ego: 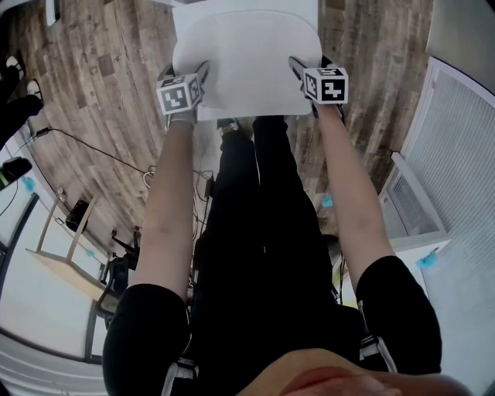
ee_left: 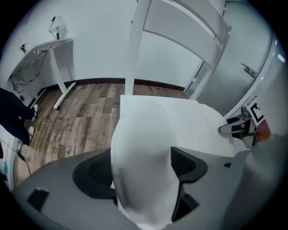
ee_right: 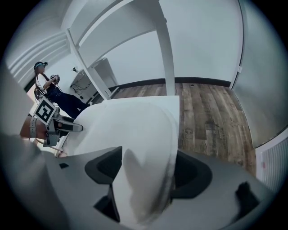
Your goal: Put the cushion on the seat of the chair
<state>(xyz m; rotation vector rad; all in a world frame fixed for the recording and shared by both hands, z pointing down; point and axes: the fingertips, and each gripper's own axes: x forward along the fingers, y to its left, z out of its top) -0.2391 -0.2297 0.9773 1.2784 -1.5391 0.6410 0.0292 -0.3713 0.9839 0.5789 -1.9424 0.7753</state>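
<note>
The white cushion (ego: pixel 247 58) lies flat on the seat of the white chair (ego: pixel 182 17), whose slatted back (ee_left: pixel 180 24) rises behind it. My left gripper (ego: pixel 203 71) is at the cushion's left edge and my right gripper (ego: pixel 297 65) at its right edge. In the left gripper view the cushion (ee_left: pixel 144 152) bulges up between the widely spread jaws of the left gripper (ee_left: pixel 144 168). In the right gripper view a fold of the cushion (ee_right: pixel 139 134) sits between the wide jaws of the right gripper (ee_right: pixel 148 168), leaning toward the right one. Neither pair visibly squeezes it.
Wood-plank floor (ego: pixel 100 93) surrounds the chair. A white desk (ee_left: pixel 56 49) with cables stands at the far left, a white louvred panel (ego: pixel 456 155) on the right. Another person (ee_right: pixel 51 87) stands in the background. The wearer's black-trousered legs (ego: pixel 255 216) are close to the seat's front edge.
</note>
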